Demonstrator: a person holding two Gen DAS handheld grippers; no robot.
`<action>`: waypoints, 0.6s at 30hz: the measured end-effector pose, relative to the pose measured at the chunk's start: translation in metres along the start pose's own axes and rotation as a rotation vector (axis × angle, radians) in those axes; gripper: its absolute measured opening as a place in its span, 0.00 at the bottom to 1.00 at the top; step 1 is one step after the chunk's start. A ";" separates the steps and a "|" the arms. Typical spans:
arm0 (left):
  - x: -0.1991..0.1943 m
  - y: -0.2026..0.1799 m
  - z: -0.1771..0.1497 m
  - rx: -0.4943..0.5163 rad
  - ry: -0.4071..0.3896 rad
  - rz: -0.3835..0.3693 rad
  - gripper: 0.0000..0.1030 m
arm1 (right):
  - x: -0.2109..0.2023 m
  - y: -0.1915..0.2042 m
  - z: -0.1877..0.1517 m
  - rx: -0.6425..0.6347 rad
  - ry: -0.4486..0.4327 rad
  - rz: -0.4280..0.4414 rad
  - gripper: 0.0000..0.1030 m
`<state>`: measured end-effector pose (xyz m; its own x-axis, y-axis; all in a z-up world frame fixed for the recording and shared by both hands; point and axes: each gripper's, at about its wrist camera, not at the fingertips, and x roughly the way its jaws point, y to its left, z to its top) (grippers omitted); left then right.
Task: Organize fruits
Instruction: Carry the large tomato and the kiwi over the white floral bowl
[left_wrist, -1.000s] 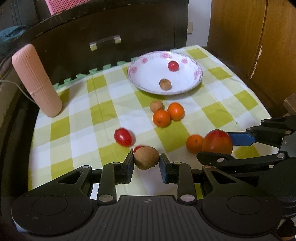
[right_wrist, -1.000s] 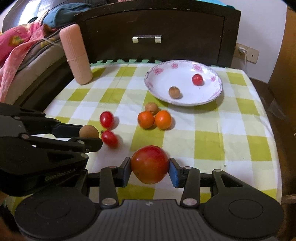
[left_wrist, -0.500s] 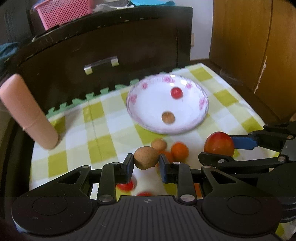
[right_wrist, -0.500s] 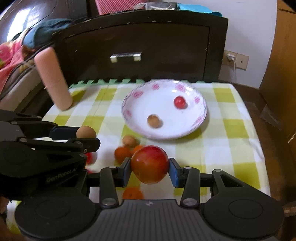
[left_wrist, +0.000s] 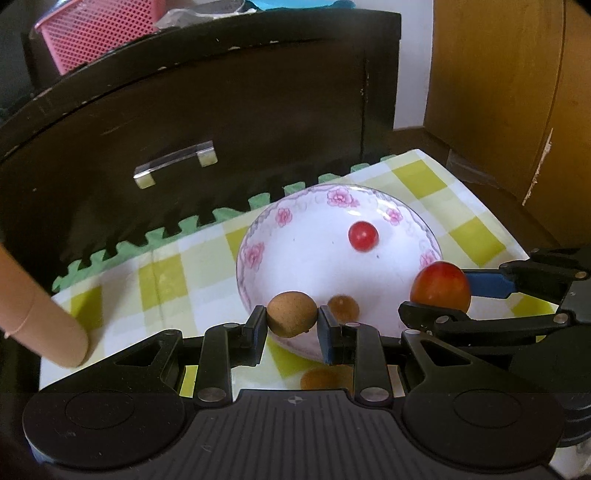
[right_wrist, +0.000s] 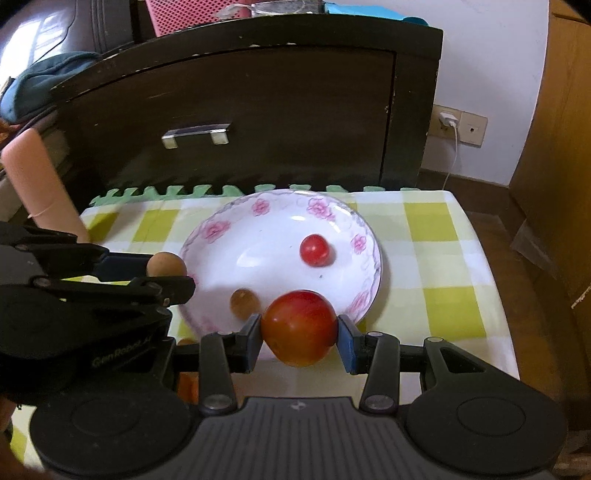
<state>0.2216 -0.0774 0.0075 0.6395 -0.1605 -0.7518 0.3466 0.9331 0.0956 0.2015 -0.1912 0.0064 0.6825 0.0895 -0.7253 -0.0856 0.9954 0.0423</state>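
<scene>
My left gripper (left_wrist: 292, 320) is shut on a brown kiwi (left_wrist: 291, 314), held at the near-left rim of the white floral bowl (left_wrist: 258, 236). Beside it my right gripper (right_wrist: 300, 334) is shut on a large red-orange tomato (right_wrist: 298, 326), over the bowl's near rim (right_wrist: 369, 295). The same tomato (left_wrist: 440, 287) shows at the right of the left wrist view, and the kiwi (right_wrist: 166, 264) at the left of the right wrist view. Inside the bowl lie a small red fruit (right_wrist: 314, 250) and a small brown fruit (right_wrist: 243, 302).
The bowl rests on a yellow-and-white checked cloth (right_wrist: 436, 258) in front of a dark cabinet (right_wrist: 258, 110). A pink cylinder (right_wrist: 37, 192) leans at the left. An orange-brown fruit (left_wrist: 321, 378) peeks out under the left gripper. Wooden doors (left_wrist: 517, 92) stand to the right.
Both grippers have carried their fruits forward from the near part of the cloth up to the bowl's rim. The loose fruits on the cloth have dropped out of view beneath them.
</scene>
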 end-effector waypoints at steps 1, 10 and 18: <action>0.004 0.000 0.002 -0.002 0.002 0.000 0.34 | 0.003 -0.002 0.002 -0.001 -0.002 -0.001 0.40; 0.033 0.000 0.013 0.009 0.018 0.009 0.34 | 0.032 -0.011 0.013 -0.015 0.005 -0.009 0.40; 0.049 0.007 0.013 -0.005 0.042 0.014 0.34 | 0.050 -0.011 0.014 -0.031 0.015 0.000 0.40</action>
<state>0.2645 -0.0832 -0.0203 0.6149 -0.1343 -0.7770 0.3346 0.9367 0.1029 0.2464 -0.1970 -0.0207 0.6719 0.0888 -0.7353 -0.1080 0.9939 0.0213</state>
